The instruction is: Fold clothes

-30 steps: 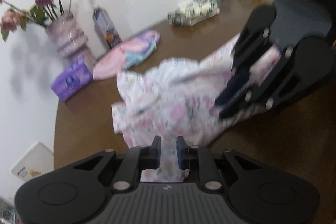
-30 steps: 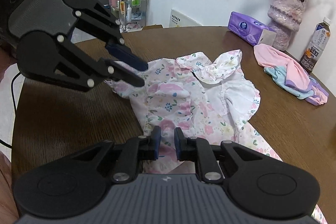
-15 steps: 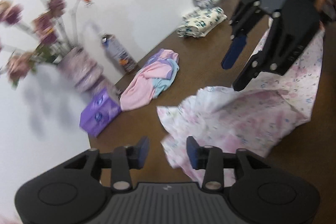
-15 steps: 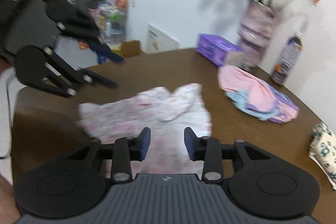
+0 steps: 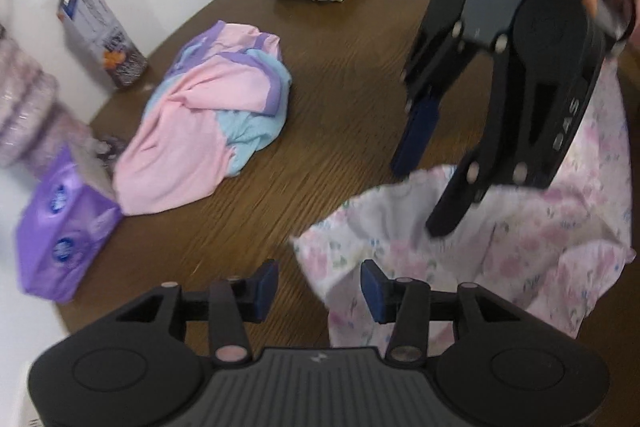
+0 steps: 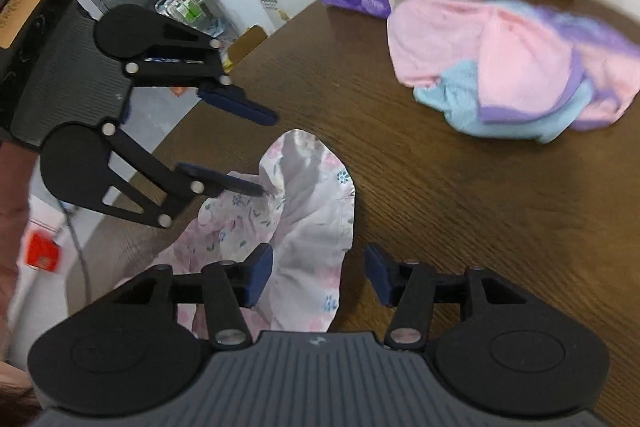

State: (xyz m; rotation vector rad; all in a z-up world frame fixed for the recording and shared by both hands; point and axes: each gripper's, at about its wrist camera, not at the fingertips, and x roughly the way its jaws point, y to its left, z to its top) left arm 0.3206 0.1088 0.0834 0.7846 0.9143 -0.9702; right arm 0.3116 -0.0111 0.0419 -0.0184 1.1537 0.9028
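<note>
Both tongs, left (image 5: 319, 285) and right (image 6: 318, 275), now spread, floral dress (image 5: 500, 251) released, crumpled.

Black linkage grippers, silver screws, navy-padded fingers (image 5: 267, 283), ribbed grey housings.

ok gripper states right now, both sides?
Left gripper: open, holding nothing; floral dress edge lies by it.
Right gripper: open, holding nothing, over the dress.

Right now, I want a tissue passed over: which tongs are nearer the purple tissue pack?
Left. The left tongs are open just right of the tissue pack. The right tongs are farther off, open above the dress.
</note>
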